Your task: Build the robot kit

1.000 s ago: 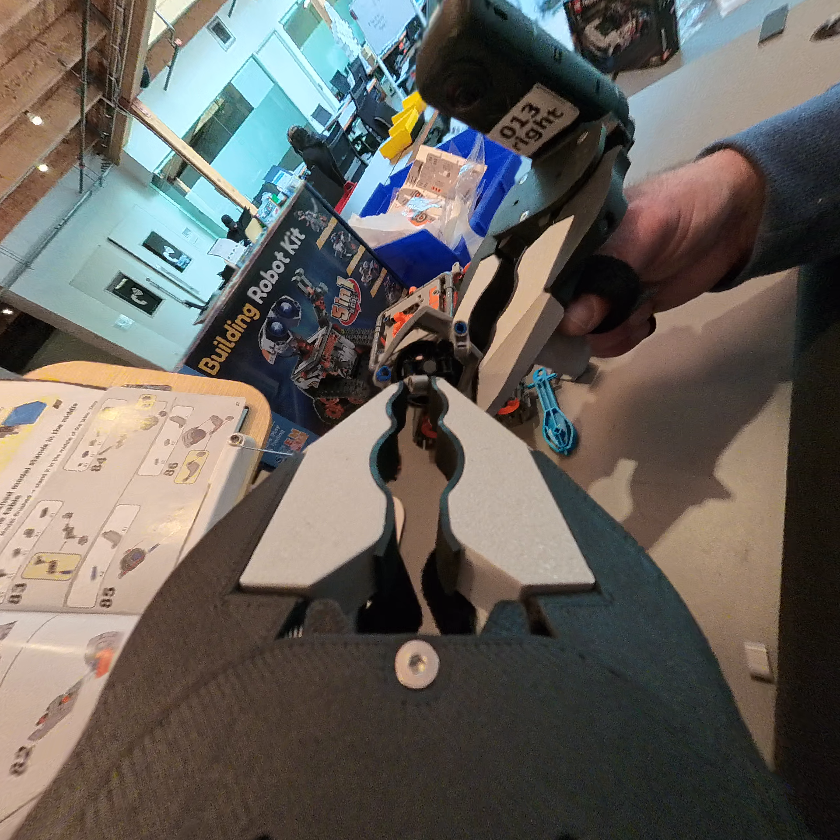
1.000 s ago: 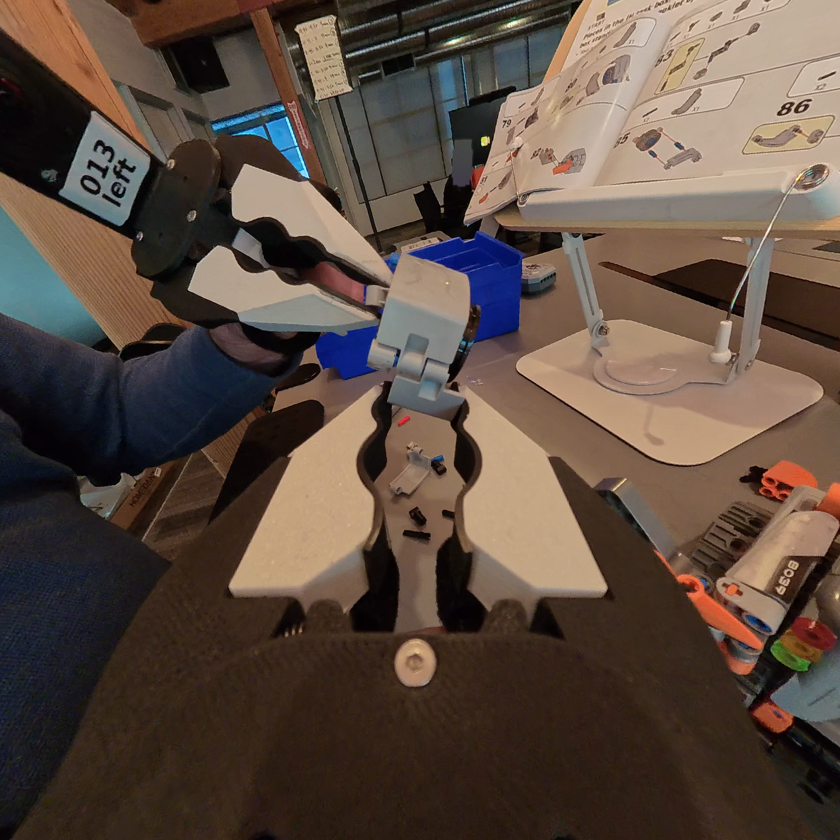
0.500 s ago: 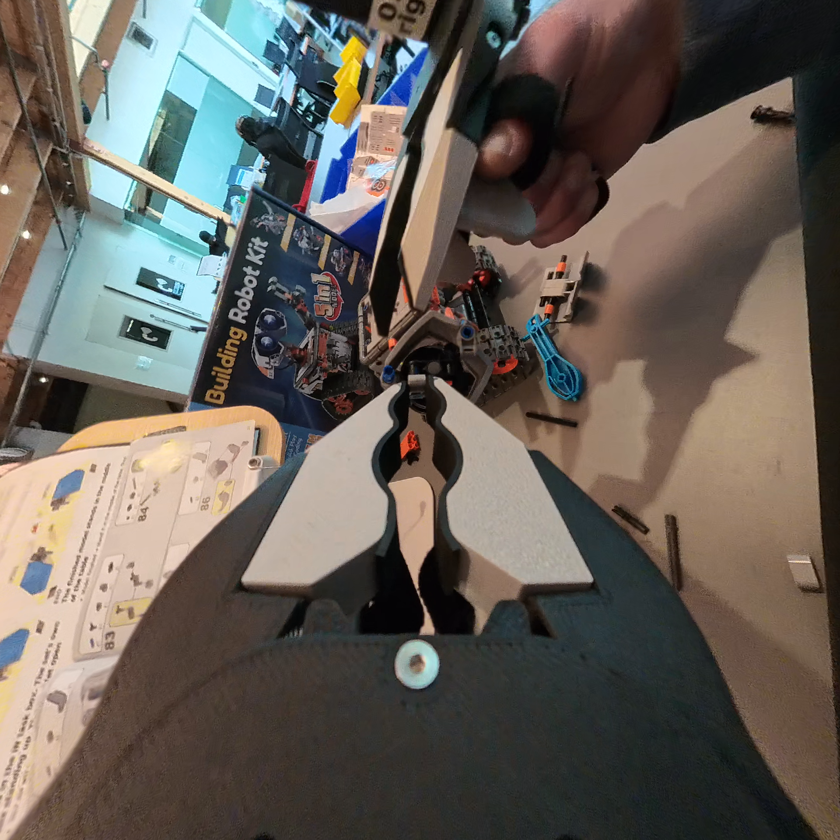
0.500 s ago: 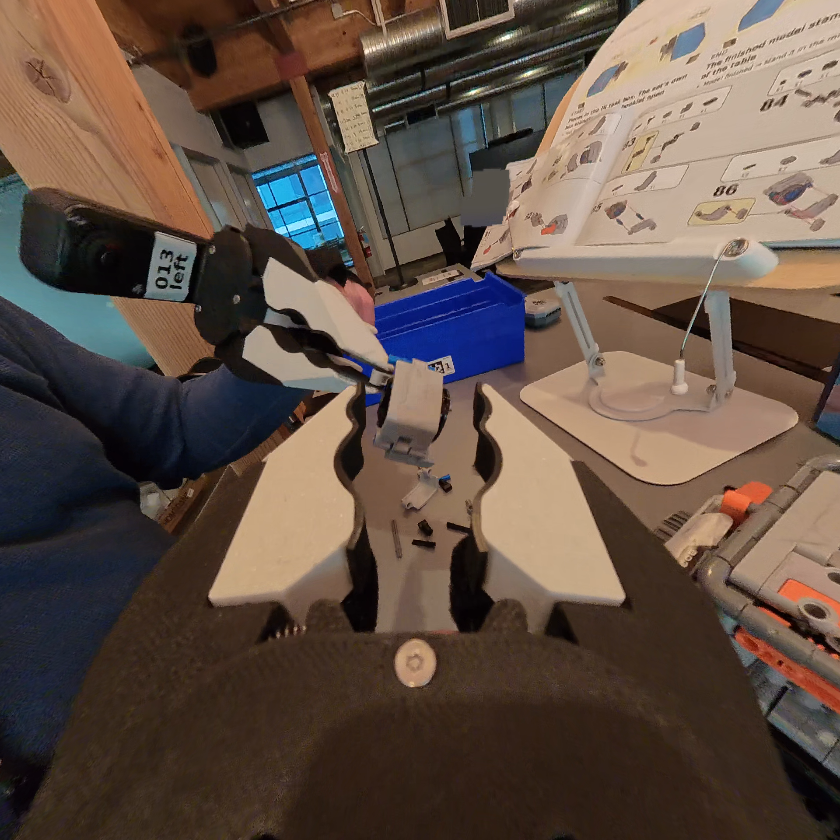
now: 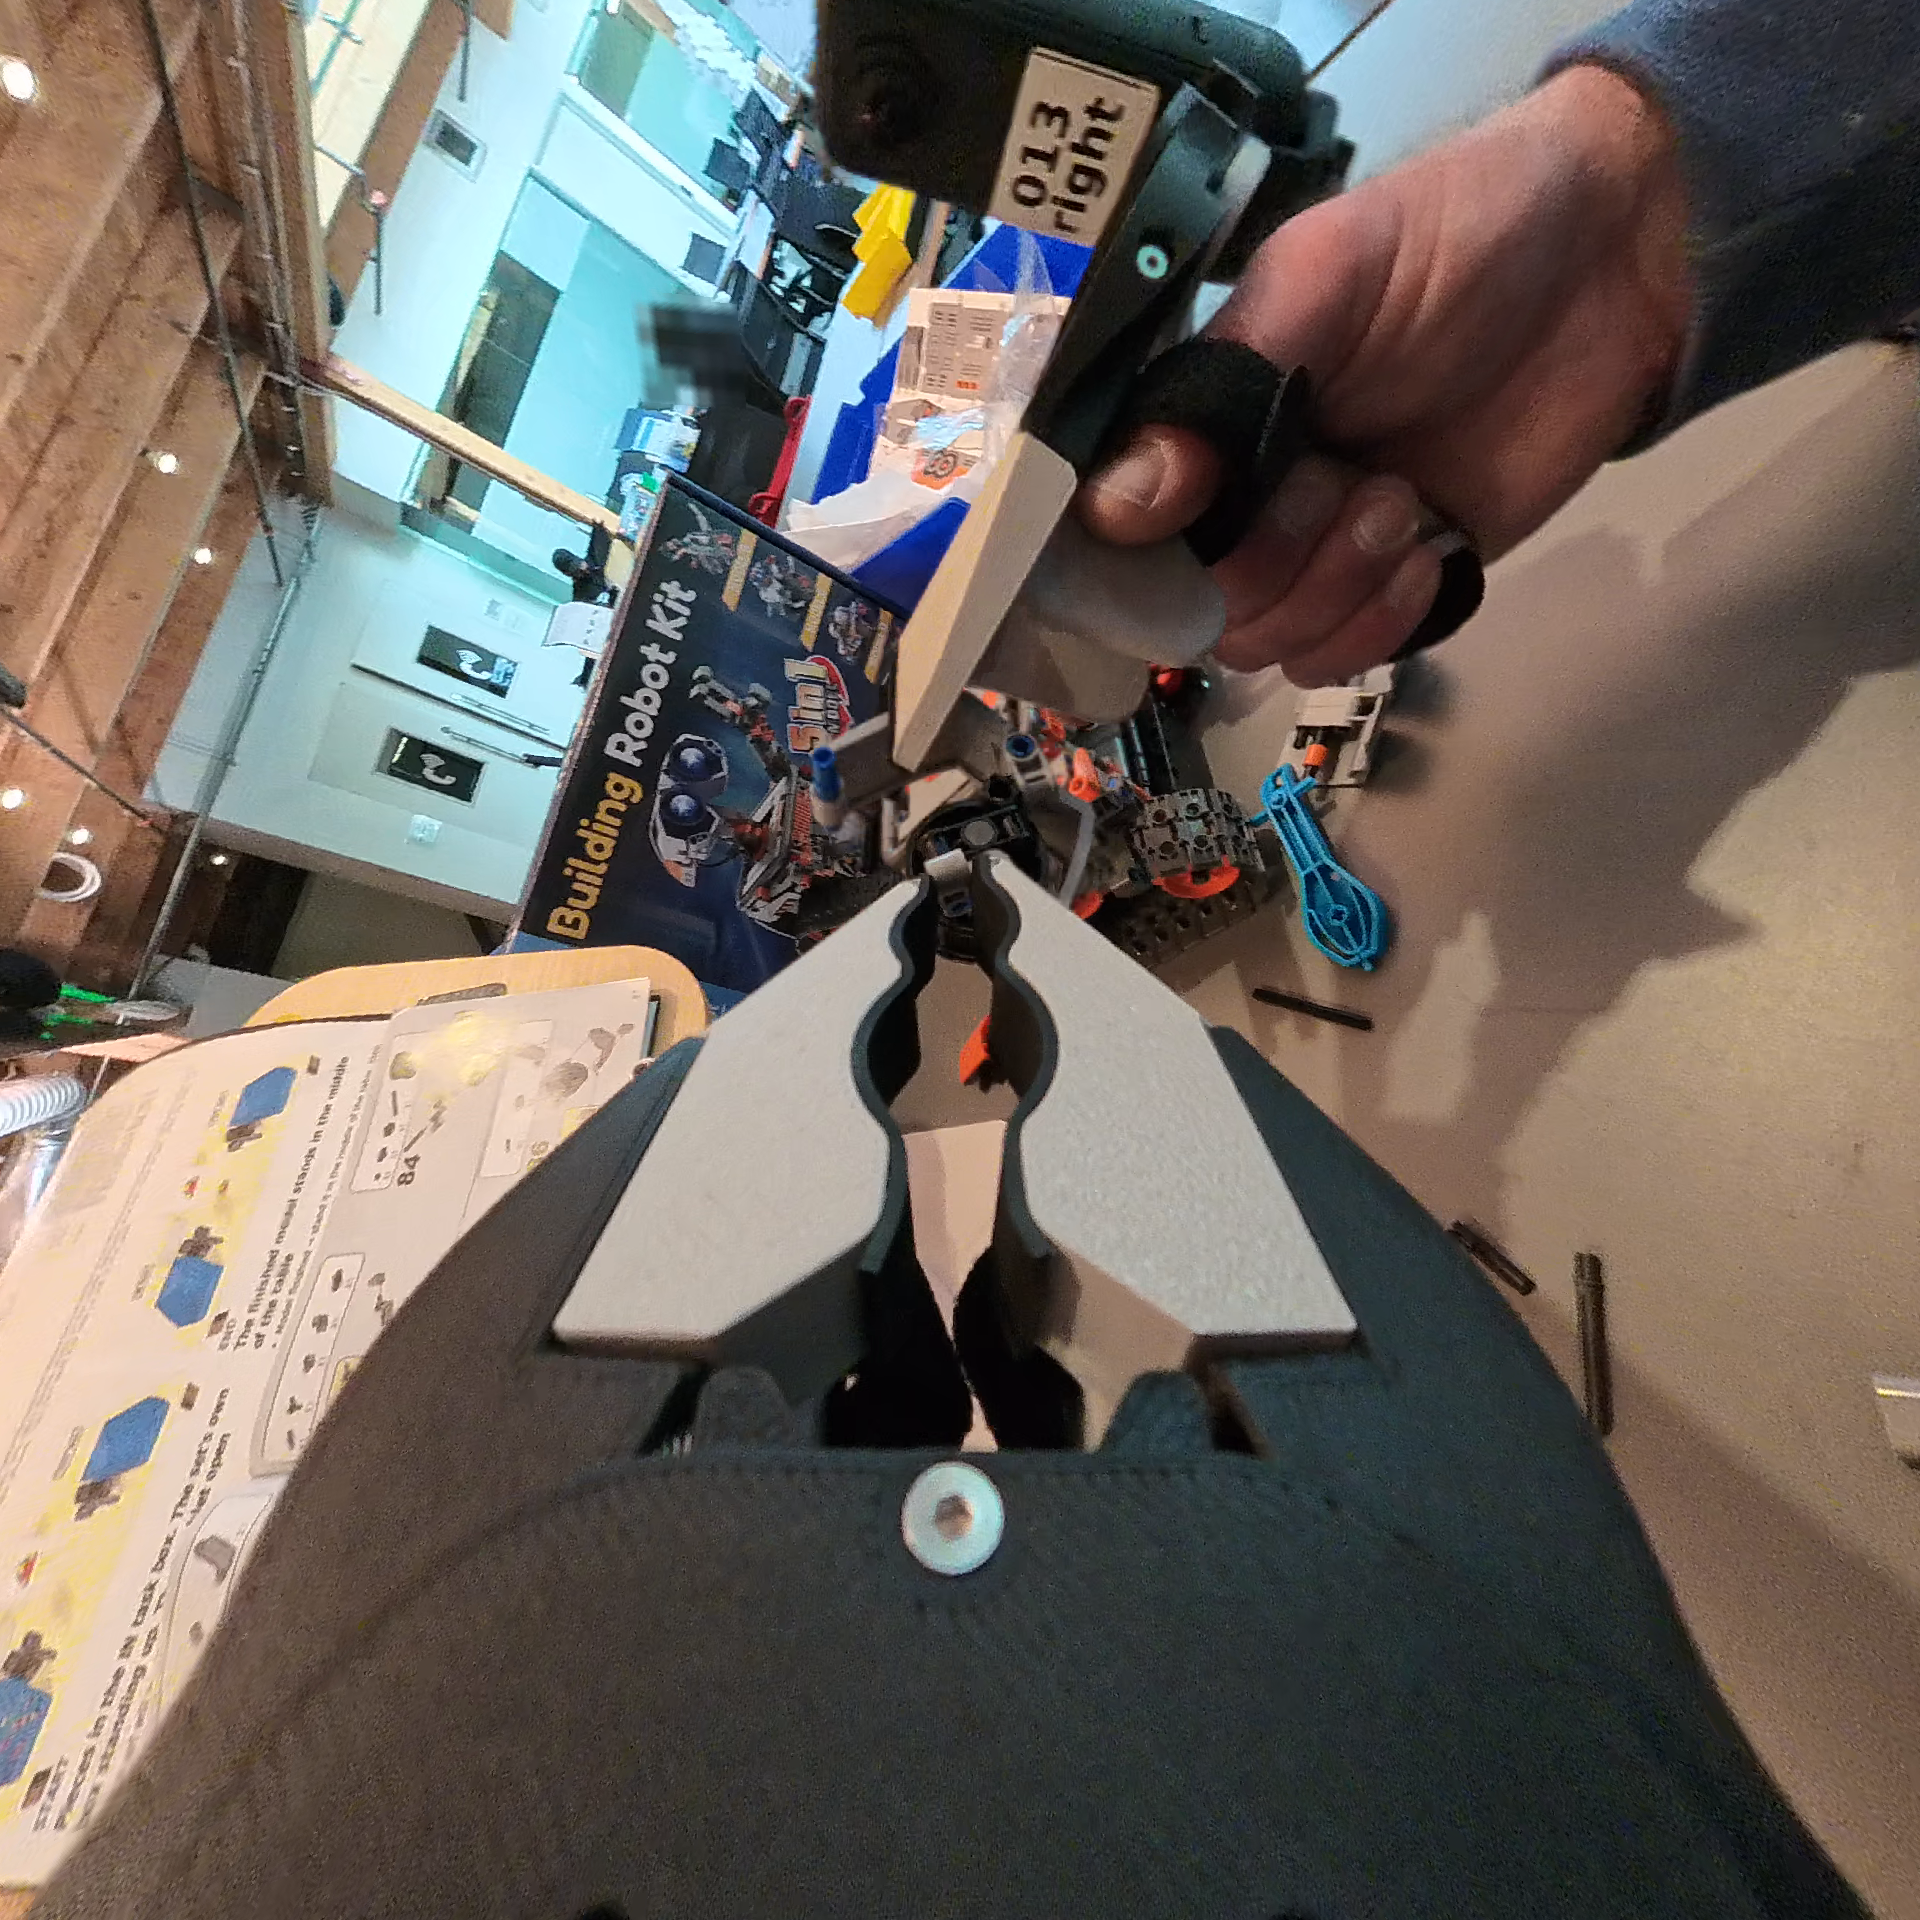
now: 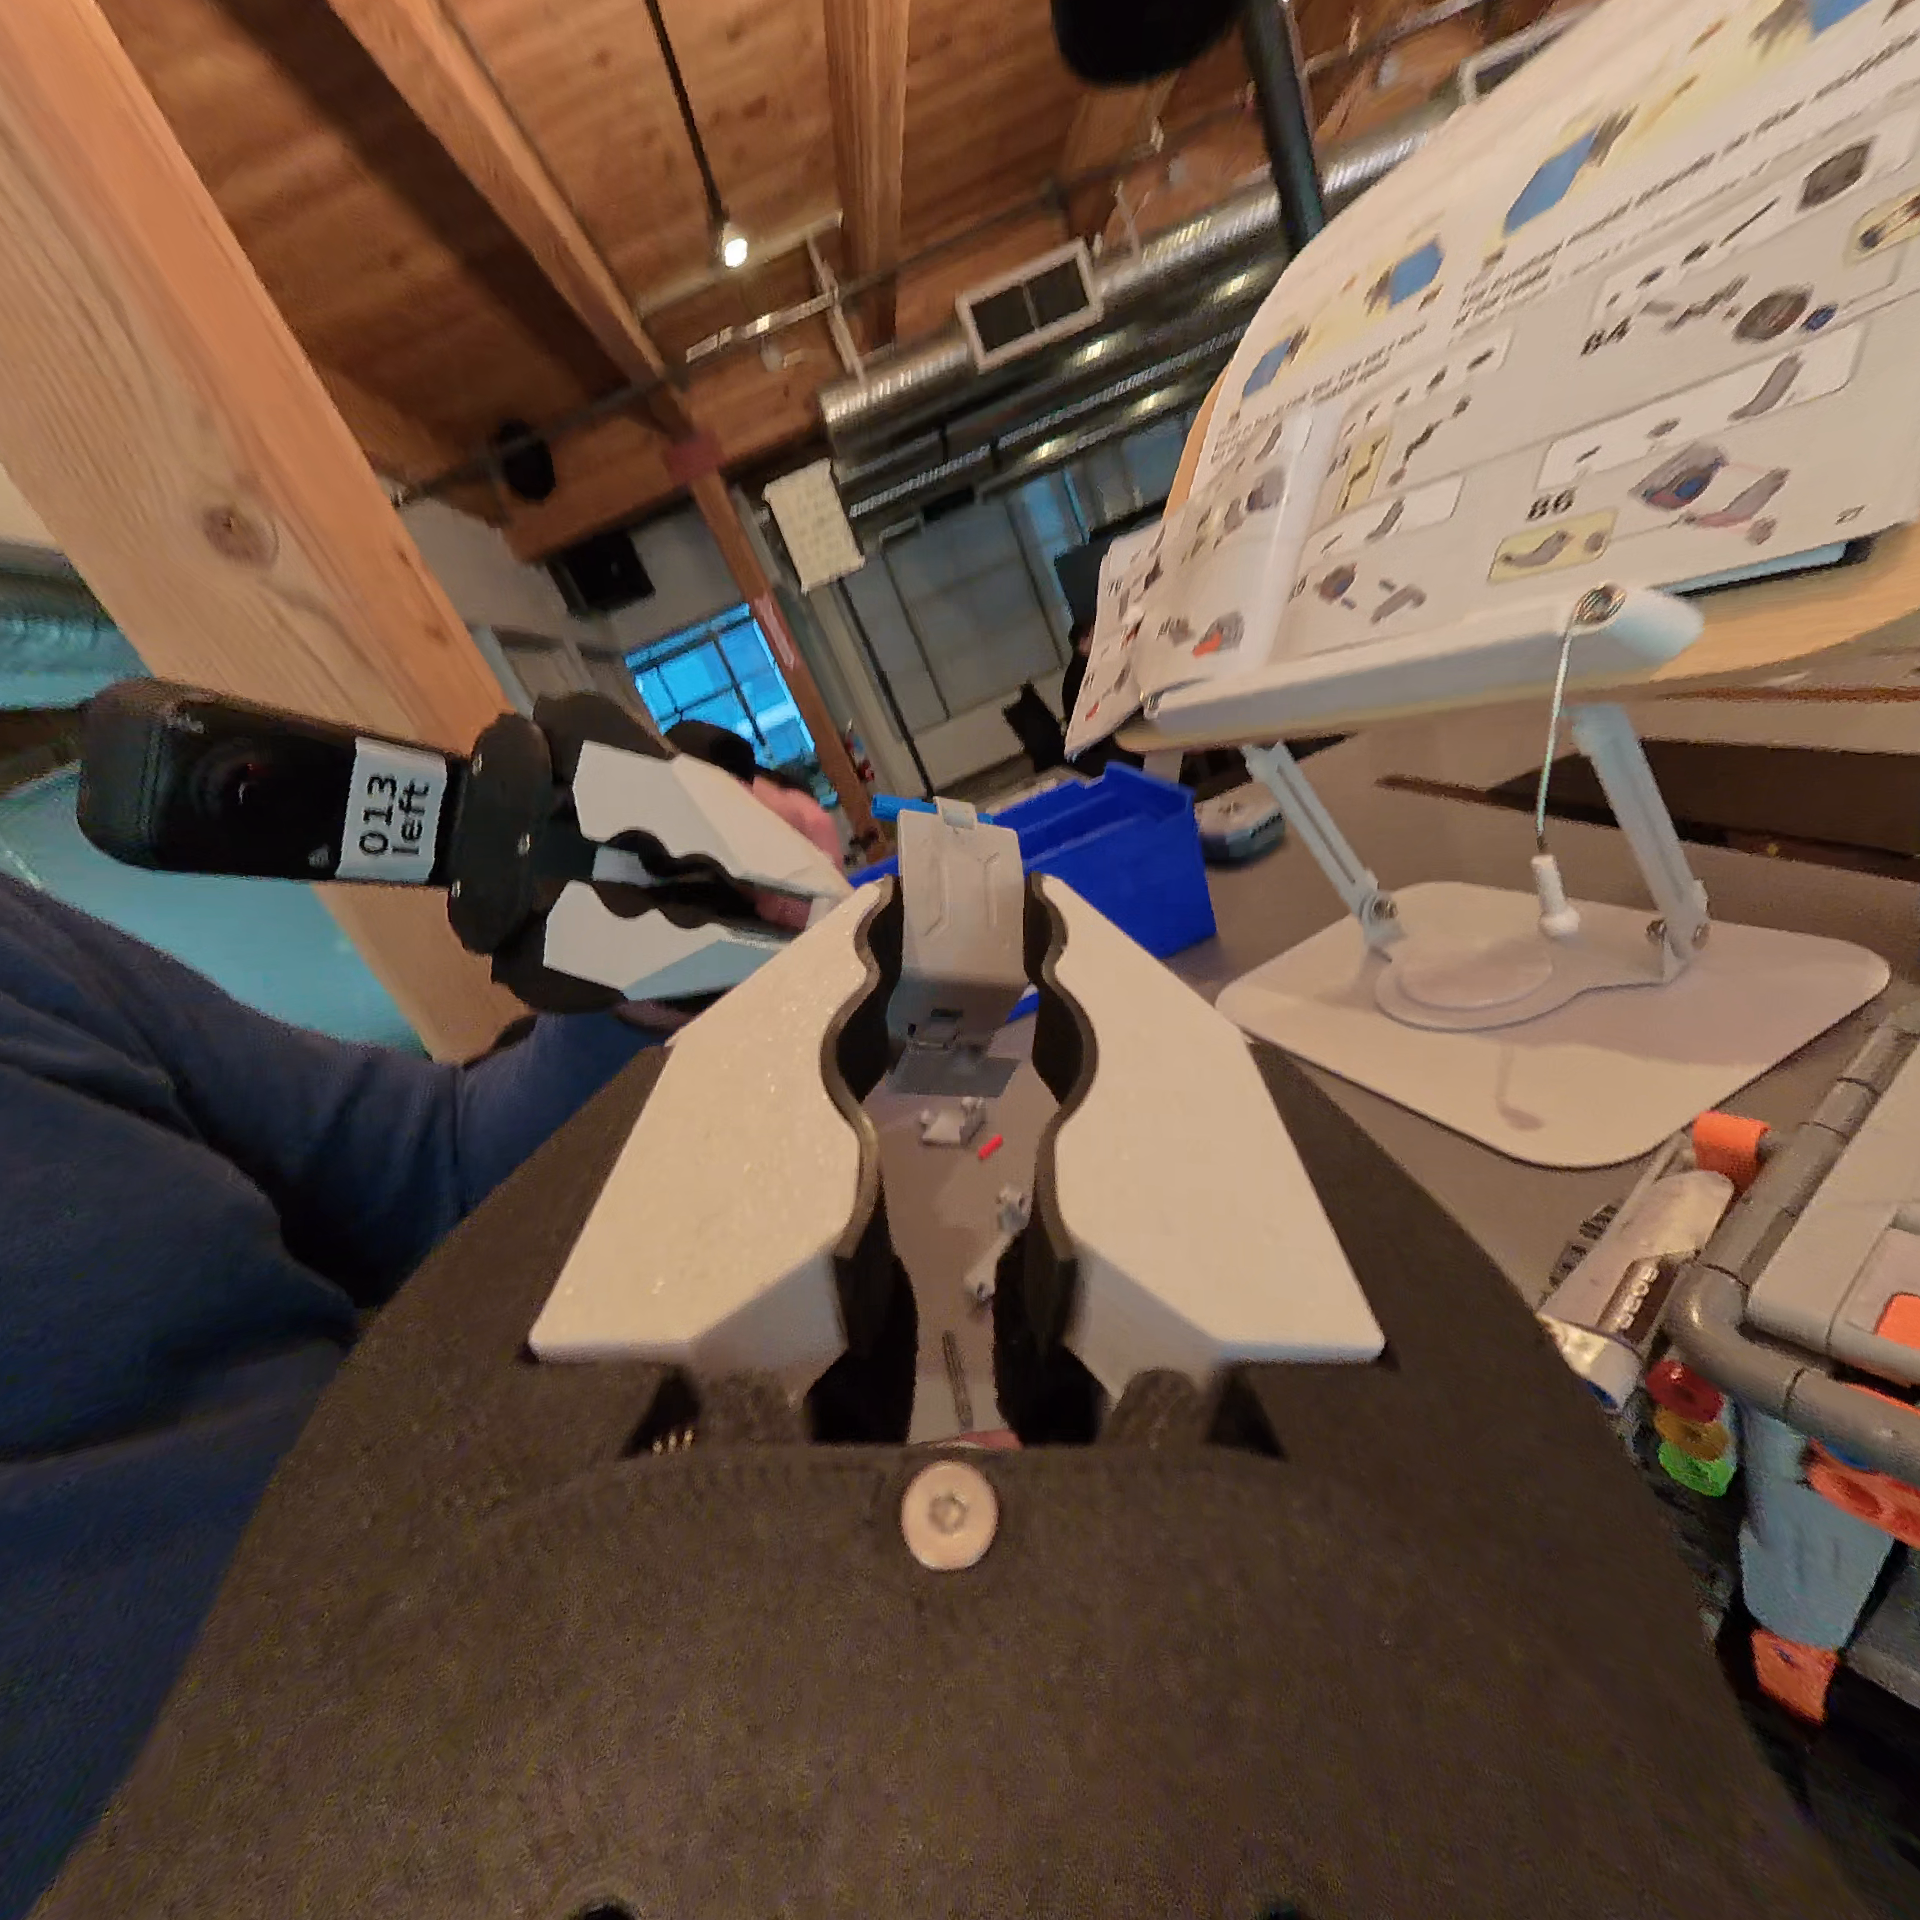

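My left gripper [image 5: 956,883] is shut on a small grey tab [image 5: 948,864] at the edge of a small grey assembly with a black ring [image 5: 977,831] and a blue pin [image 5: 823,774]. My right gripper [image 6: 958,896] is shut on the grey panel [image 6: 956,914] of the same assembly, both pads pressed on its sides. In the left wrist view the right gripper [image 5: 920,727] comes down from above, held by a hand [image 5: 1403,416]. In the right wrist view the left gripper [image 6: 810,904] reaches in from the left and meets the panel's edge. The assembly is held above the table.
An open instruction booklet [image 6: 1558,364] rests on a white stand [image 6: 1558,997]. A blue bin [image 6: 1122,862] stands behind. A kit box [image 5: 665,748], a partly built model [image 5: 1174,842], a blue tool [image 5: 1330,904] and loose black axles [image 5: 1309,1008] lie on the table. Both grippers' tips are close together, under 4 cm apart.
My right gripper let go of the grey assembly, opened wide, then shut on its panel again at a new angle. My left gripper kept its hold throughout.
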A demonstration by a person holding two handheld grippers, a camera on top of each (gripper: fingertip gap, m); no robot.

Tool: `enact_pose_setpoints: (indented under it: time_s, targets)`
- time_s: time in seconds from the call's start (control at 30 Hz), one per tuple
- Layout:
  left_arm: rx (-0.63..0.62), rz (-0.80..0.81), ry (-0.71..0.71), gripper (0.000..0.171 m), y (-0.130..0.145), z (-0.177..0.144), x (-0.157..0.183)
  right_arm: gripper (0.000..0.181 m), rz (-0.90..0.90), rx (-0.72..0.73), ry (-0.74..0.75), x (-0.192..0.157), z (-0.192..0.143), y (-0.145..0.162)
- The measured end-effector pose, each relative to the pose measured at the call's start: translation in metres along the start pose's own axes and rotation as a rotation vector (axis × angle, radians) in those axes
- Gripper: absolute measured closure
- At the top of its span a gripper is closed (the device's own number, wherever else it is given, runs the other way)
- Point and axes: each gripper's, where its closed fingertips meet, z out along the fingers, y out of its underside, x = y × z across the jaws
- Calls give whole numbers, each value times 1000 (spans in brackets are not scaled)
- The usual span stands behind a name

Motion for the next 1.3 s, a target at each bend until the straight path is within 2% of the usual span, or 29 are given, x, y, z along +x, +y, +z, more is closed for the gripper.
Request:
enact_pose_setpoints:
  time_s: [0.13, 0.27, 0.33, 0.4, 0.47, 0.53, 0.67, 0.73, 0.9, 1.07, 1.13, 1.2, 1.3]
  targets:
    - [30, -7, -58, 169, -7, -4, -4, 161, -24, 99, 9, -5, -1, -12]
    - [79, -79, -47, 164, -10, -6, -3, 161, -162, 108, 15, -14, -5, -17]
    - [113, -172, 2, 137, -10, -7, -2, 161, -265, 99, 25, -20, -6, -19]
    - [133, -332, 146, 121, -10, -5, 6, 161, -342, 106, 7, -30, -7, -22]
    - [170, -452, 215, 108, -10, -2, 4, 161, -412, 103, 0, -36, -8, -23]
    - [222, -512, 250, 110, -16, -2, 2, 160, -475, 104, -11, -43, -9, -23]
    - [288, -546, 300, 131, -28, 0, 7, 160, -535, 114, -47, -53, -11, -23]
    - [323, -572, 312, 133, -32, 0, 7, 161, -560, 122, -50, -55, -13, -24]
    - [346, -503, 262, 137, -36, -2, 6, 160, -575, 132, -70, -58, -16, -26]
    - [311, -351, 197, 136, -36, -4, 6, 159, -566, 120, -113, -62, -18, -24]
    - [275, -249, 137, 136, -34, -5, 2, 156, -581, 102, -116, -62, -20, -23]
    - [221, -112, 67, 137, -31, -4, 0, 146, -541, 93, -135, -61, -25, -26]
    - [141, 81, 1, 137, -27, -3, 2, 145, -542, 82, -146, -60, -32, -29]
